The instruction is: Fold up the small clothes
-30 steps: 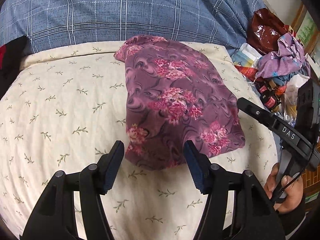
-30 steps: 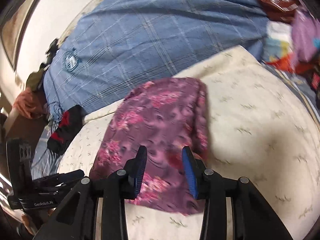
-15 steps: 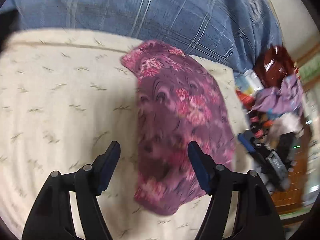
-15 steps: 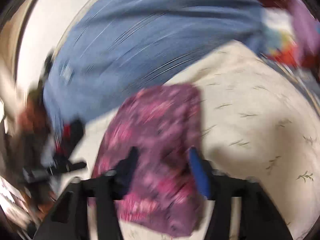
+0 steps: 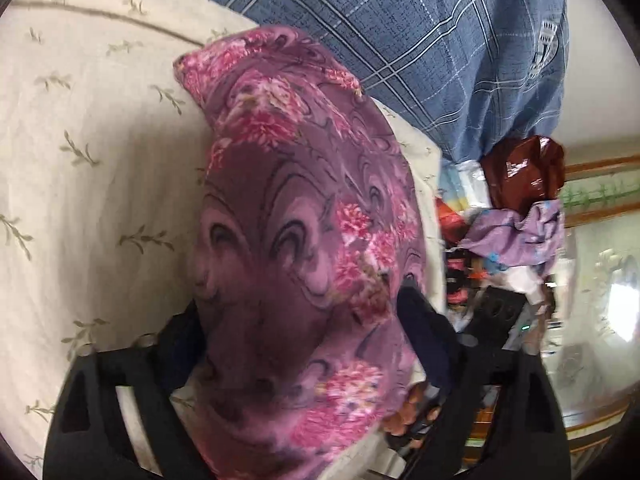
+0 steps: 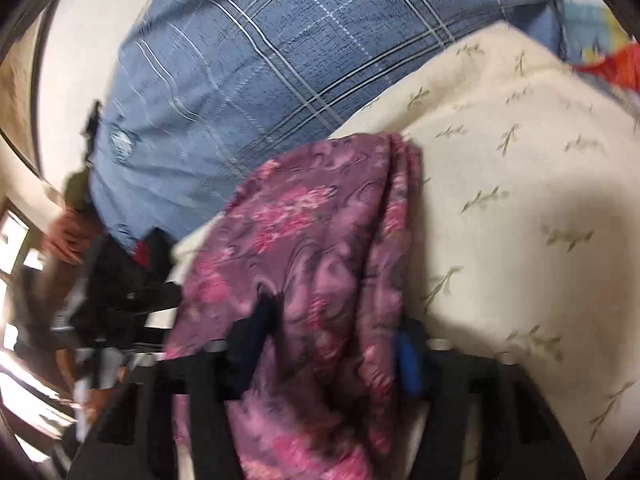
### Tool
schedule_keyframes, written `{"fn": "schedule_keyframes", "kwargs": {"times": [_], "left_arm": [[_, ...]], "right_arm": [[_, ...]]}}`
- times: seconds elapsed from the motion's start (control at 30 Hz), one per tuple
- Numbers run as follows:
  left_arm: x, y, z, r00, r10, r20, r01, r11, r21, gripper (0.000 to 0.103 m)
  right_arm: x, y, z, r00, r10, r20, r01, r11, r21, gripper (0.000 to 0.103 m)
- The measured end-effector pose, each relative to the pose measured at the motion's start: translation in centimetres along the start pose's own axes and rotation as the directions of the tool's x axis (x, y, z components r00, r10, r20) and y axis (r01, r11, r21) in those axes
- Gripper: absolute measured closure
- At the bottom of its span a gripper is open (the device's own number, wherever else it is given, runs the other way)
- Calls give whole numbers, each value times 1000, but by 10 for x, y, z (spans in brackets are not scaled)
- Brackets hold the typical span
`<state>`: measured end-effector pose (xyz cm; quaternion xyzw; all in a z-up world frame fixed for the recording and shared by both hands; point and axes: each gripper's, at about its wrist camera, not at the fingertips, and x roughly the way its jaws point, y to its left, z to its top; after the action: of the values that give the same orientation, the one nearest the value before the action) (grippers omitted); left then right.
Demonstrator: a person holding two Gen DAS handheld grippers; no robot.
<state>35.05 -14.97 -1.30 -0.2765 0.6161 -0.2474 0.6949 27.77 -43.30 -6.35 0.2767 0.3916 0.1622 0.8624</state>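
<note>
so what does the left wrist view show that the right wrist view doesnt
Only the left wrist view: a shiny dark red bag and a crumpled lilac cloth heaped beyond the cream sheet's edge.

Only the right wrist view: a black and red item on the far side of the sheet.

Both: the purple floral garment lying on the cream leaf-print sheet, the blue plaid cover behind it, and each view's own tongs straddling the garment's near end, jaws closing.

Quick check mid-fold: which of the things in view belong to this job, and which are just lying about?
Part of the job:
- purple floral garment, lying on the cream leaf-print cover
- left gripper and right gripper, jaws closing with the garment between them

Lying about:
- blue checked blanket
- lilac cloth
- shiny brown bag
</note>
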Motion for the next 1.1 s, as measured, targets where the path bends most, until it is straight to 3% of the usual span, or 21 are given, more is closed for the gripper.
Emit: {"fn": "schedule_keyframes", "kwargs": {"times": [0.1,0.2,0.4,0.57,0.7,0.83,0.87,0.97,1.03,1.1], "left_arm": [[-6,-7,-3,998,46,46,-48,998,44,70],[-22,-11,-9,993,56,101,-63,995,73,77],[-74,-11,-36,980,67,188,-90,989,116,77],[-140,12,-74,963,69,260,-103,987,120,77],[-171,41,-105,942,150,300,-191,975,114,76],[-162,76,-112,935,212,285,-242,968,73,76],[-156,85,-112,936,217,275,-246,967,72,74],[-147,106,-114,932,221,287,-252,965,75,49],[-153,113,-117,940,186,287,-217,973,79,48],[-165,112,-120,937,200,286,-234,968,88,47]], "right_arm": [[-1,3,2,999,-36,20,36,999,-5,72],[-8,20,-1,996,-85,41,87,995,-44,76],[-36,59,-11,996,-37,80,46,993,-106,77],[-46,114,-38,996,72,61,-60,982,-181,77],[-30,145,-74,992,127,3,-124,971,-207,77],[5,158,-110,993,101,-59,-111,974,-199,77],[10,158,-116,994,89,-63,-100,974,-202,77],[24,156,-130,999,18,-48,-30,964,-266,73],[28,144,-131,998,-13,-55,-2,965,-262,56],[20,127,-125,999,22,-50,-31,981,-190,54]]}}
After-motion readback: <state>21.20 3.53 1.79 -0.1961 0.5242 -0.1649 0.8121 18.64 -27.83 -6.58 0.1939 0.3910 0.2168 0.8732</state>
